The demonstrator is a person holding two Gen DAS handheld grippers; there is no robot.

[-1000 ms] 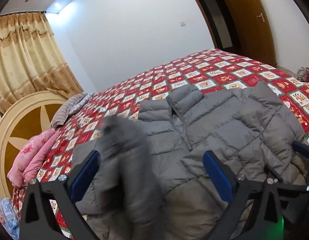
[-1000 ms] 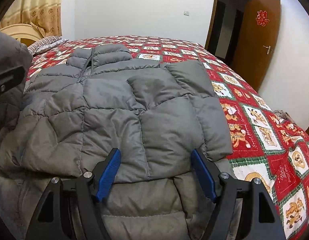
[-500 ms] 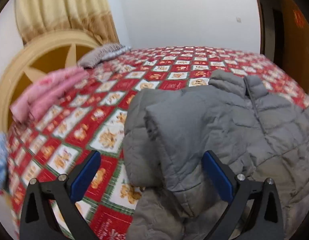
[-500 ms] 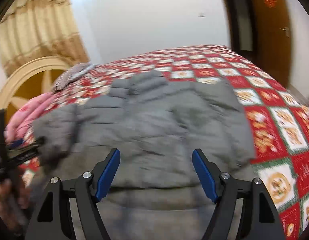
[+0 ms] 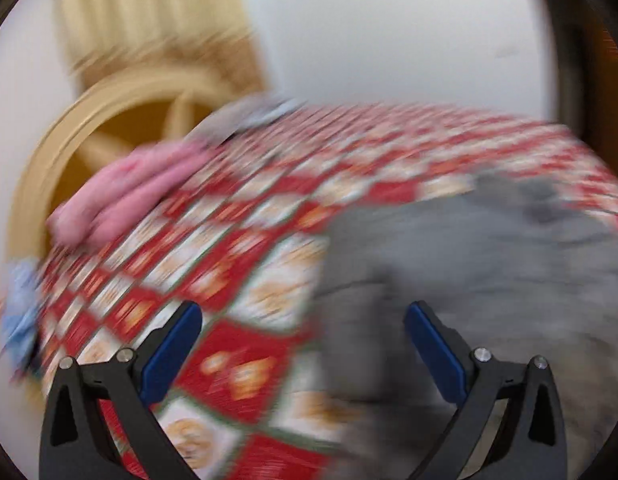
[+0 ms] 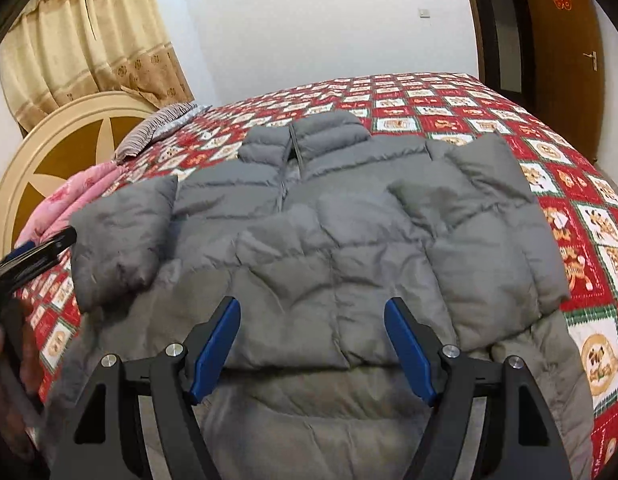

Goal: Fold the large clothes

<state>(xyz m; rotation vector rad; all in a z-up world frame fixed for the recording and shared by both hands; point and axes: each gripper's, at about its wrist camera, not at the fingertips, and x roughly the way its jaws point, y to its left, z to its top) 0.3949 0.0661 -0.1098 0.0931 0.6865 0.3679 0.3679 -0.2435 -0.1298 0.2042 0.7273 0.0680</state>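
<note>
Two grippers show, both spread wide with nothing between the blue pads. The right gripper hangs over the near part of the grey jacket, which lies flat on its back straight ahead of it, collar at the far end and hem running under and behind the fingers. Ahead and to the right, one sleeve is folded in over the chest; ahead and to the left, the other sleeve is also turned inward, its end near the tip of the left gripper, seen at the left edge of this view. Under the jacket spreads a red patterned bedspread. Farther left lie a pink cloth and a striped pillow against a round headboard, with a curtain behind and a door far right.

The left wrist view is heavily blurred: the left gripper is over bedspread, with the jacket ahead and to its right, reaching to the right pad.
</note>
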